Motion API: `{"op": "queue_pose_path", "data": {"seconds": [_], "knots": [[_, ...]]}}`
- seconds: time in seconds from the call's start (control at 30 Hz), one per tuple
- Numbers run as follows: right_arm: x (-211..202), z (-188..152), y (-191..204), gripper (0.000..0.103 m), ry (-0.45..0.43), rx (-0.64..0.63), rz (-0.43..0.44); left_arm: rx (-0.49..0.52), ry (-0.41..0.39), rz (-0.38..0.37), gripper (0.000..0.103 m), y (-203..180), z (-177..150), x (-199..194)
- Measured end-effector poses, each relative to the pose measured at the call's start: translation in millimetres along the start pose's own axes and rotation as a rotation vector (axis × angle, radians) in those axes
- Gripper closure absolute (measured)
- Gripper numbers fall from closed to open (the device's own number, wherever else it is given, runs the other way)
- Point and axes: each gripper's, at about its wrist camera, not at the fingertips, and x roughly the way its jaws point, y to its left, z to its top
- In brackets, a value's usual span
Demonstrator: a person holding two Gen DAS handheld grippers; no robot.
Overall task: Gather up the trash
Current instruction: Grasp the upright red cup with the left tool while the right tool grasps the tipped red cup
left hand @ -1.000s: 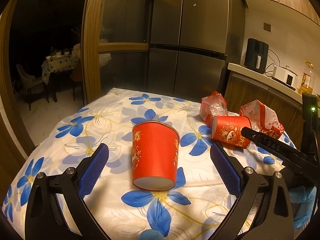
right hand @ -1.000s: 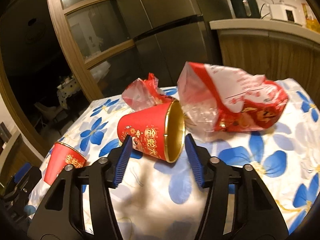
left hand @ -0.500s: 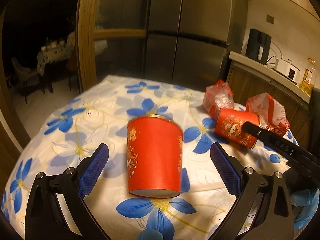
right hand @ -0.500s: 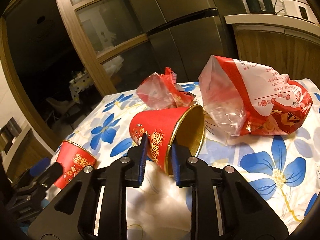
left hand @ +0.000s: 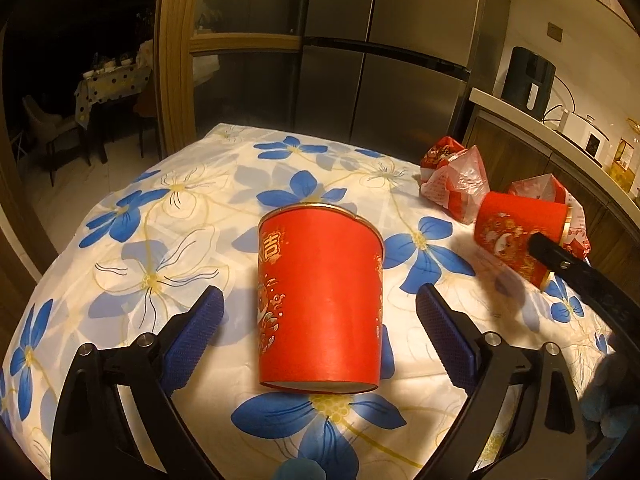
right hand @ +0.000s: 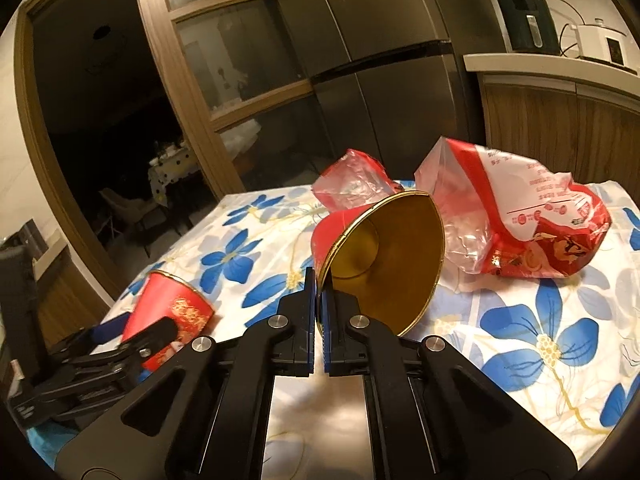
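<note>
A red paper cup (left hand: 320,272) stands upright on the flowered tablecloth (left hand: 168,220). My left gripper (left hand: 318,304) straddles it with its jaws wide and closing; the blue pads (left hand: 200,328) stay clear of the cup's sides. A second red cup (right hand: 384,256) with a gold inside is tipped on its side. My right gripper (right hand: 319,284) is shut on its rim, one pad inside and one outside. The left wrist view shows this cup (left hand: 516,236) at the right. The right wrist view shows the standing cup (right hand: 172,312) at the lower left.
Two crumpled red and clear plastic bags (right hand: 352,184) (right hand: 520,220) lie behind the held cup. A steel fridge (left hand: 380,60) stands past the table's far edge. A counter (left hand: 560,132) with appliances runs along the right. A dark doorway opens at the left.
My right gripper closed on the rim of the lying cup and tipped it up slightly. My left gripper came closer and lower around the upright cup.
</note>
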Motion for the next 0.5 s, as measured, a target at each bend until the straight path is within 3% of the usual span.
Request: {"op": "queue_pose_path", "data": {"seconds": [0.1, 0.3, 0.5], "knots": [[-13, -3, 4, 0.100, -0.020, -0.002, 0.012, -0.006, 0.020, -0.001, 0.014, 1, 0, 4], [-35, -8, 9, 0.100, -0.045, -0.007, 0.030, -0.016, 0.053, -0.010, 0.039, 2, -2, 10], [-54, -9, 12, 0.100, -0.071, -0.005, 0.029, -0.027, 0.041, -0.025, 0.047, 5, -3, 7]]}}
